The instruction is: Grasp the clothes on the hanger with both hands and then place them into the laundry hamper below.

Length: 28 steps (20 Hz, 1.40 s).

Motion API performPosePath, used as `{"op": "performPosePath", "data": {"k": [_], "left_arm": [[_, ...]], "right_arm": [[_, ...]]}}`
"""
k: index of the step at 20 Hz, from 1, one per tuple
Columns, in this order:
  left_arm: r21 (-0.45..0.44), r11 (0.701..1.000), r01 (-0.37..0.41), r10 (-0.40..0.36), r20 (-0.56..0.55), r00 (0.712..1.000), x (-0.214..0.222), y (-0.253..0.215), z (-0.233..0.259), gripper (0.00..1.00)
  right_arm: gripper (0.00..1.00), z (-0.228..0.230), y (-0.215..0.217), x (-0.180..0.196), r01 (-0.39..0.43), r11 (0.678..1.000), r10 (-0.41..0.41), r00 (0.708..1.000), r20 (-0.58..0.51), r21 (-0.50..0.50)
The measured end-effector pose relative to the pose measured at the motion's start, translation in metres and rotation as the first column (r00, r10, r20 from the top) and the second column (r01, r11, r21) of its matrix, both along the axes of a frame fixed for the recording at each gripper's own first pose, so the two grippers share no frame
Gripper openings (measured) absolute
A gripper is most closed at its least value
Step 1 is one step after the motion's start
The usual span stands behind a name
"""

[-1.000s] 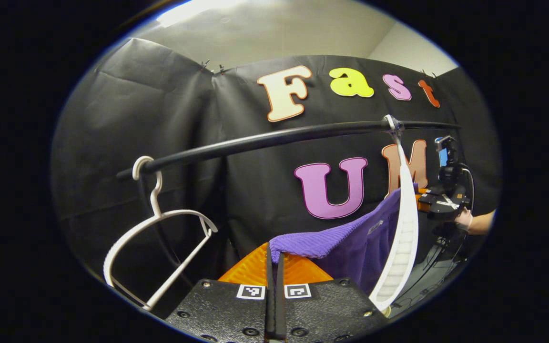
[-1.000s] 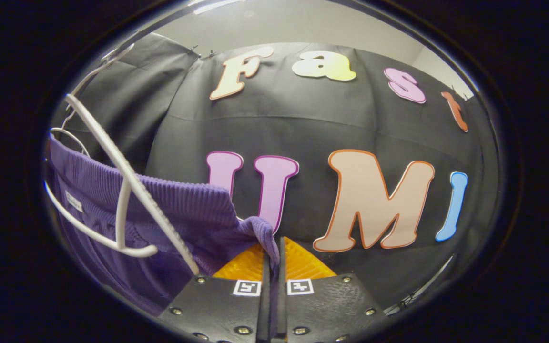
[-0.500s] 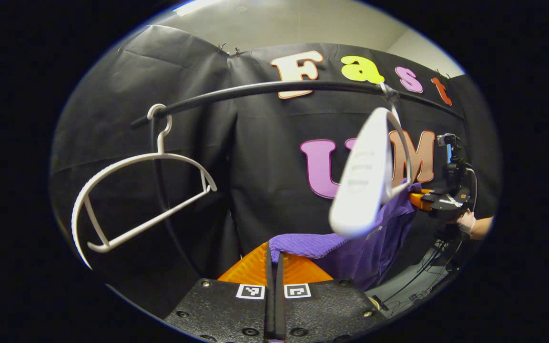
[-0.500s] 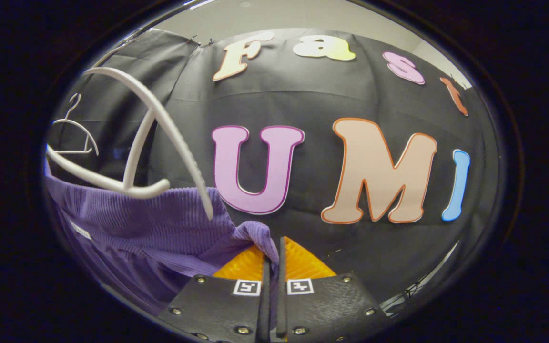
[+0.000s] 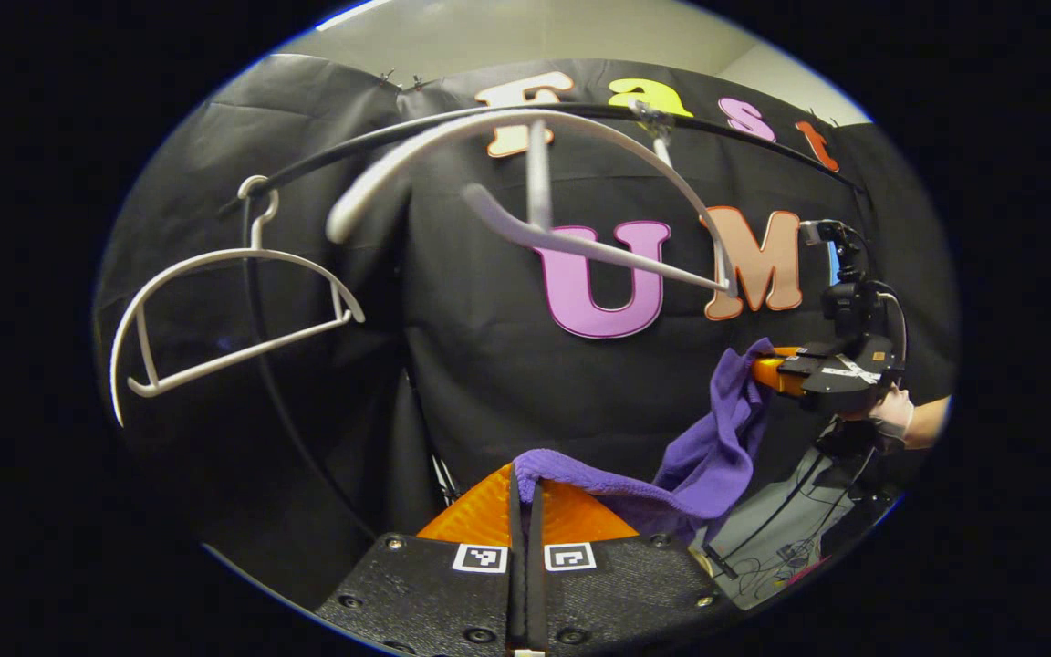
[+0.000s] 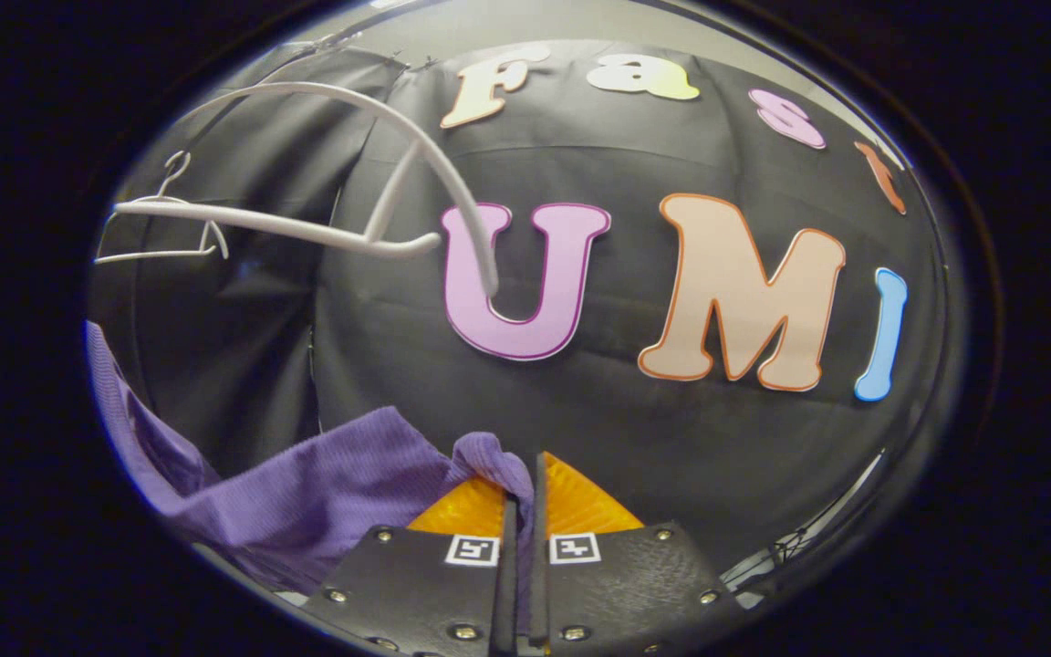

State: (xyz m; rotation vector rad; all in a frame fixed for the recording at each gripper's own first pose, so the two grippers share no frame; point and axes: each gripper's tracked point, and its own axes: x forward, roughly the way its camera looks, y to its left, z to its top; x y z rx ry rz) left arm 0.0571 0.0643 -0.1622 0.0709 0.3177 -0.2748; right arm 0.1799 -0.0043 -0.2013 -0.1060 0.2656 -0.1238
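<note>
A purple ribbed garment (image 5: 699, 456) hangs slack between my two grippers, free of the hanger. My left gripper (image 5: 525, 497) is shut on one corner of it. Farther right in the left gripper view, the right gripper (image 5: 767, 370), held by a gloved hand (image 5: 895, 420), pinches the other corner. In the right gripper view, my right gripper (image 6: 521, 493) is shut on the garment (image 6: 306, 493), which trails down and left. A bare white hanger (image 5: 535, 182) swings tilted on the black rail (image 5: 379, 141), above the cloth; the same hanger (image 6: 343, 173) appears in the right gripper view.
A second bare white hanger (image 5: 224, 310) hangs further left on the rail, small in the right gripper view (image 6: 161, 219). The rail's black upright (image 5: 306, 456) drops behind it. Cables and a grey floor (image 5: 781, 538) lie at lower right.
The garment has slid off the hanger and dropped lower between both grippers. The freed hanger has swung up and turned sideways on the rail.
</note>
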Motion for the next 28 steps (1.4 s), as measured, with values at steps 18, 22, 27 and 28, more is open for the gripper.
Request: {"op": "performPosePath", "data": {"k": [18, 22, 27, 28], "left_arm": [[-0.129, 0.983, 0.131, -0.151, -0.161, 0.975, -0.007, -0.123, -0.088, 0.01], [-0.137, 0.984, 0.115, -0.146, -0.248, 0.958, -0.003, -0.125, -0.109, 0.01], [-0.119, 0.988, 0.096, -0.132, -0.351, 0.927, -0.006, -0.124, -0.124, 0.01], [-0.112, 0.989, 0.094, -0.129, -0.37, 0.92, -0.008, -0.123, -0.127, 0.01]], "right_arm": [[0.06, -0.051, 0.081, -0.08, -0.186, 0.98, 0.194, 0.97, -0.147, 0.071], [0.06, -0.089, 0.082, -0.1, -0.197, 0.978, 0.206, 0.951, -0.229, 0.063], [0.06, -0.132, 0.077, -0.118, -0.205, 0.977, 0.211, 0.923, -0.321, 0.053], [0.06, -0.139, 0.076, -0.12, -0.205, 0.977, 0.21, 0.918, -0.335, 0.052]]}}
